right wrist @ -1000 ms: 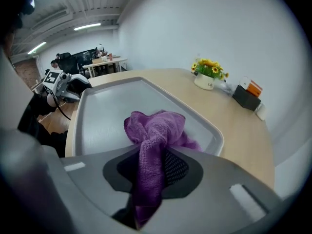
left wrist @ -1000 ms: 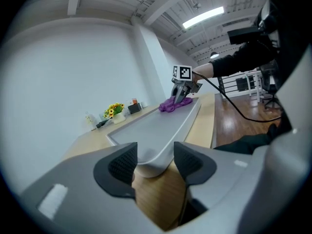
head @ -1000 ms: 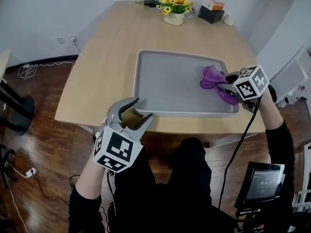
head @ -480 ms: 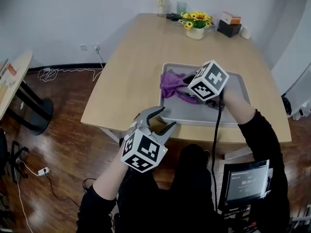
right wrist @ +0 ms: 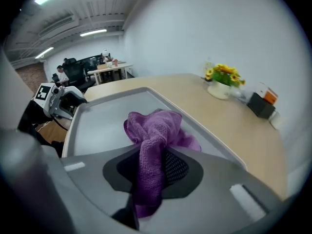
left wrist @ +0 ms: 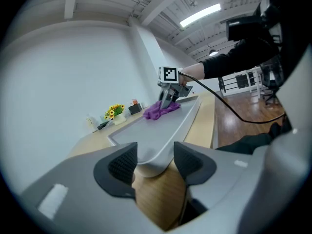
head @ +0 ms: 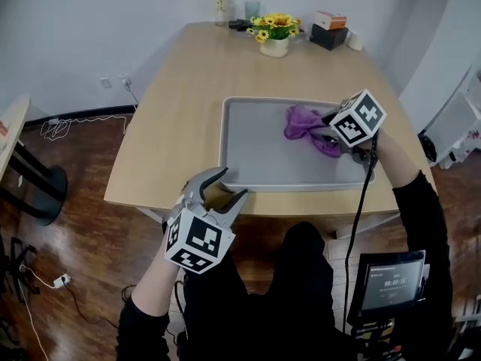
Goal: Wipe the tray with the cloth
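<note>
Head view: I see the grey tray [head: 248, 156] lying flat on the wooden counter [head: 180, 111], close to its near edge. The purple cloth [head: 302, 120] sits bunched on the tray floor, right of the middle and toward the far rim. My right claw [head: 325, 135] angles down into the tray from the right side, its tips buried in the cloth. My left claw [head: 229, 184] hangs at the counter's near edge, just beside the tray's near left corner, with its two tips spread partway. At the far end of the counter stand a pot of yellow flowers [head: 274, 37], a bottle [head: 220, 6] and a black box [head: 328, 34].

Left gripper view: the claw's jaws stand moderately apart with nothing pinched. The tray's rounded near corner and the counter edge show in the gap beyond the pads; whether either pad touches the rim I cannot tell. Further along the tray the right claw stands on the cloth.

Right gripper view: the jaws are clamped on a twisted fold of the cloth, and the rest of it bulges out ahead onto the tray floor
</note>
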The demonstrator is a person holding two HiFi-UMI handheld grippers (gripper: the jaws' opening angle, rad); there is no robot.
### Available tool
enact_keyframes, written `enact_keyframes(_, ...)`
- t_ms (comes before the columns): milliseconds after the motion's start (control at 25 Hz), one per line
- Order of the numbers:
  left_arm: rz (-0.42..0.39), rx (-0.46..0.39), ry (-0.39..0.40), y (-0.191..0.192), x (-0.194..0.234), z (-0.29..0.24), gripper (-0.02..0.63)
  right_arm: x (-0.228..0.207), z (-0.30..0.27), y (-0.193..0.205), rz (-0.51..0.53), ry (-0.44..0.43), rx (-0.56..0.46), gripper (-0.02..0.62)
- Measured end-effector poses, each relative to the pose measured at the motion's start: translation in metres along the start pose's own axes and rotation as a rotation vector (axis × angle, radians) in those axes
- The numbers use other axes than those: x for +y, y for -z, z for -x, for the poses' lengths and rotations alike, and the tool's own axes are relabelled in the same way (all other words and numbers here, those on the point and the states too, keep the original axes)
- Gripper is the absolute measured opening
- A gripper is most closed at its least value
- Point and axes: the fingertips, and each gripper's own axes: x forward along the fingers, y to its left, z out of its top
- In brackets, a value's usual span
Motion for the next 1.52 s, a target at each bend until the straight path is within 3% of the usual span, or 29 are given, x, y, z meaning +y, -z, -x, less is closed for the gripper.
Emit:
enact_keyframes(200,0.009,0.007,0.003,-0.001,-0.003,0.001,0.219,-0.056,0.043,0.067,-0.104,0.099,0.074,0.077)
enact_keyframes(360,0.030,-0.001,0.022,-0.008,-0.002,0.000,0.215,-0.060,0.048,0.067,-0.113,0.090,0.078,0.075)
enact_keyframes(560,0.043,0.001,0.026,-0.007,0.000,-0.001,0.213,-0.032,0.012,0.014,-0.081,0.008,-0.002,0.074)
enact_keyframes(840,0.035,0.000,0.024,-0.003,-0.003,-0.004,0.213,0.042,-0.063,-0.091,0.070,-0.119,-0.058,0.074)
enact_keyframes(1080,0.032,-0.002,0.018,-0.002,-0.001,-0.002,0.213,0.080,-0.090,-0.127,0.156,-0.154,-0.050,0.074)
enact_keyframes(1240,0.029,-0.003,0.018,-0.003,-0.003,-0.004,0.213,0.053,-0.077,-0.103,0.159,-0.099,-0.020,0.077)
enact_keyframes(1520,0.000,-0.008,0.008,0.002,0.000,0.005,0.213,-0.048,-0.003,0.007,-0.098,0.064,0.027,0.077)
